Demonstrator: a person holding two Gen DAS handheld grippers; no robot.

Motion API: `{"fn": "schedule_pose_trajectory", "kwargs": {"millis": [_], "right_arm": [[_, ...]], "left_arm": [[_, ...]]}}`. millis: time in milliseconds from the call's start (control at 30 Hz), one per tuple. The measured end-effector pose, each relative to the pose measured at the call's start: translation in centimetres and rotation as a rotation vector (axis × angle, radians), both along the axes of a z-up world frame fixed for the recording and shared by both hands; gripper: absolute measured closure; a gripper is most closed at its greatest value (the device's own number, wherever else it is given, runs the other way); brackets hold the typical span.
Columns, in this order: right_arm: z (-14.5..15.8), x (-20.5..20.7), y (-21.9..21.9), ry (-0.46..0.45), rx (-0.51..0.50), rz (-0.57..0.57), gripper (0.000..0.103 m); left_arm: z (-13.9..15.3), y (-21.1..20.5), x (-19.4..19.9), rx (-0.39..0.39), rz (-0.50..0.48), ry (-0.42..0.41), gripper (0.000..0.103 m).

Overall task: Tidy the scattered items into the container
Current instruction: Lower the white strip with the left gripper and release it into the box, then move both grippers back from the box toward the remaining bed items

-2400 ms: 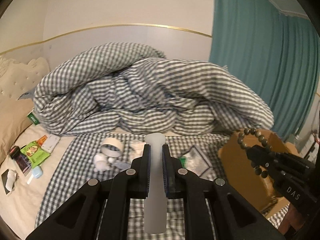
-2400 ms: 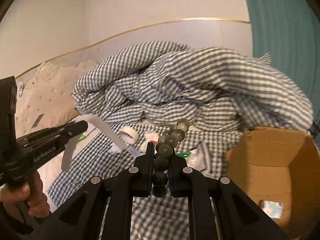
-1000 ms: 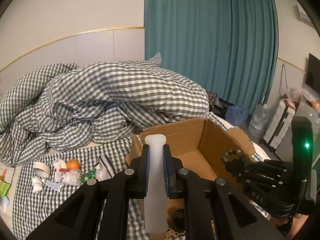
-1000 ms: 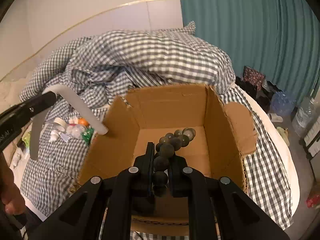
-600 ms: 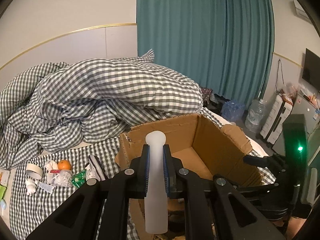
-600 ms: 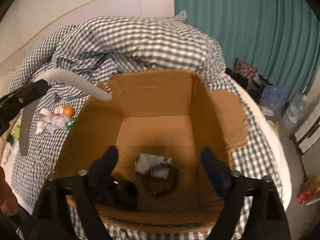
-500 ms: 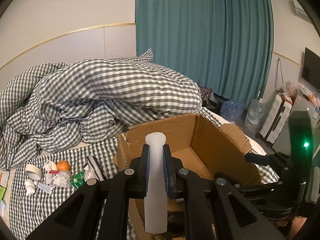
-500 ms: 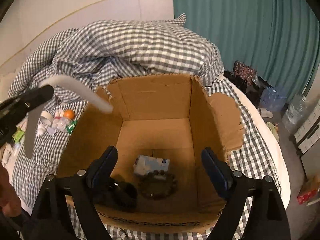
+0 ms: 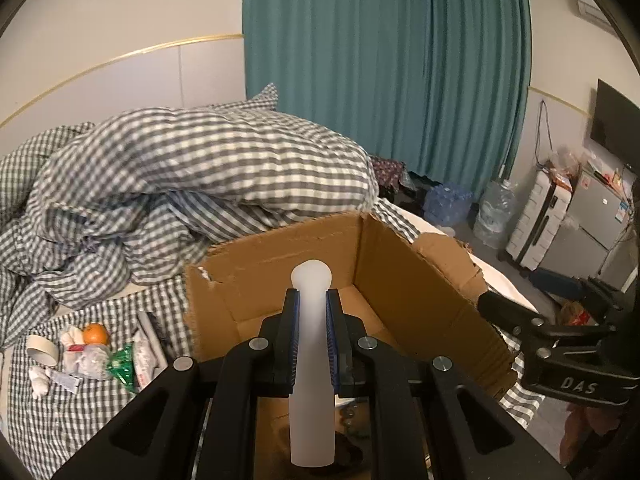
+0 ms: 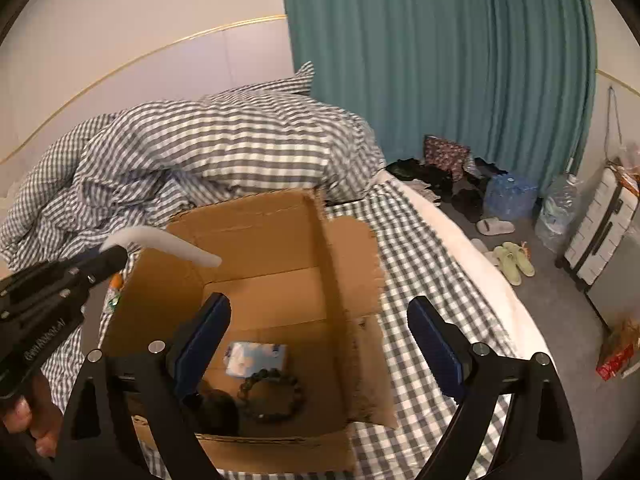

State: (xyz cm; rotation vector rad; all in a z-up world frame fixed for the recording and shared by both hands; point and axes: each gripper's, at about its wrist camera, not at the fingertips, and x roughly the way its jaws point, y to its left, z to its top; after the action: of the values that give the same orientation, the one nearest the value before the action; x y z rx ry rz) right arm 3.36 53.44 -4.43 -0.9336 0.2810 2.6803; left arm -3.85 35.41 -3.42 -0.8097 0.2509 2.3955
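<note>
Container: the open brown cardboard box (image 10: 256, 264) sits on the checked bed sheet, flaps up, and serves as the landmark for everything below.
Bracelet: the dark round-bead bracelet (image 10: 269, 394) now lies coiled on the box floor, next to a pale blue packet (image 10: 256, 354) and a dark object I cannot identify; a second ago it was pinched in the right hand-held gripper above the box.
Right hand-held gripper: the right hand-held gripper (image 10: 318, 344) hangs over the near edge of the box with its blue-padded jaws spread wide and opening further; nothing is between them.
Meaning: the bracelet is delivered, so this hand is free to go back for another item.
Shoehorn: the long, curved, translucent white plastic shoehorn (image 9: 311, 364) is above the box opening, its rounded tip pointing towards the far wall of the box.
Left hand-held gripper: the left hand-held gripper (image 9: 312, 344) is pressed together on the shoehorn's shaft, pinching it; it has come in over the box from the left since a second ago.
Next step, as a judgement: letting the shoehorn go inside the box looks like the step in hand.
Still scattered: left of the box on the sheet lie a small orange fruit (image 9: 95, 333), a roll of beige tape (image 9: 41, 349), a green foil wrapper (image 9: 122, 368) and several small white packets.
Progress: early to middling, since that pile remains outside.
</note>
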Motion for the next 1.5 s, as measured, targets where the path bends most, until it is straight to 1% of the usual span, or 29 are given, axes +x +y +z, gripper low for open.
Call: {"fn": "schedule_pose_trajectory", "kwargs": {"millis": [133, 167, 200, 233, 267, 300, 367, 433, 500, 667, 867, 1033, 1267, 1500], "right_arm": [[0.2, 0.6, 0.8, 0.020, -0.002, -0.024, 0.013], [0.2, 0.6, 0.9, 0.022, -0.004, -0.027, 0.013], [0.2, 0.7, 1.0, 0.023, -0.006, -0.028, 0.013], [0.2, 0.7, 1.1, 0.025, -0.010, -0.029, 0.013], [0.2, 0.7, 1.1, 0.026, -0.010, -0.029, 0.013], [0.2, 0.7, 1.1, 0.028, -0.009, -0.030, 0.013], [0.2, 0.8, 1.1, 0.024, -0.009, -0.027, 0.013], [0.2, 0.8, 0.9, 0.025, -0.007, -0.023, 0.013], [0.4, 0.8, 0.6, 0.029, -0.008, -0.021, 0.013], [1.2, 0.7, -0.2, 0.049, -0.002, -0.006, 0.013], [2.2, 0.4, -2.4, 0.066, 0.012, 0.023, 0.012], [3.3, -0.5, -5.3, 0.074, 0.037, 0.042, 0.008], [4.4, -2.4, -10.4, 0.094, 0.074, 0.129, 0.000], [4.9, -4.7, -16.6, 0.097, 0.107, 0.214, 0.000]], "left_arm": [[-0.6, 1.0, -0.1, -0.016, -0.009, -0.004, 0.087], [-0.7, 1.2, -0.1, -0.019, -0.010, -0.003, 0.085], [-0.8, 1.3, -0.1, -0.021, -0.007, -0.002, 0.078], [-0.9, 1.3, -0.2, -0.026, 0.003, 0.001, 0.075], [-0.8, 1.2, -0.1, -0.025, 0.006, 0.002, 0.064], [-0.7, 1.2, -0.1, -0.025, 0.014, 0.006, 0.044], [-0.4, 0.8, 0.0, -0.019, 0.043, 0.039, 0.025], [0.0, 0.4, 0.1, -0.009, 0.052, 0.055, 0.021], [0.4, 0.0, 0.0, -0.003, 0.058, 0.054, 0.013], [1.3, -1.5, -0.2, 0.015, 0.081, 0.066, 0.009], [2.5, -4.2, -0.3, 0.030, 0.124, 0.089, 0.000], [3.3, -7.4, -0.6, 0.031, 0.177, 0.113, 0.000], [4.2, -13.6, -1.6, 0.043, 0.276, 0.118, 0.000], [4.7, -20.4, -2.3, 0.048, 0.388, 0.125, 0.000]]}}
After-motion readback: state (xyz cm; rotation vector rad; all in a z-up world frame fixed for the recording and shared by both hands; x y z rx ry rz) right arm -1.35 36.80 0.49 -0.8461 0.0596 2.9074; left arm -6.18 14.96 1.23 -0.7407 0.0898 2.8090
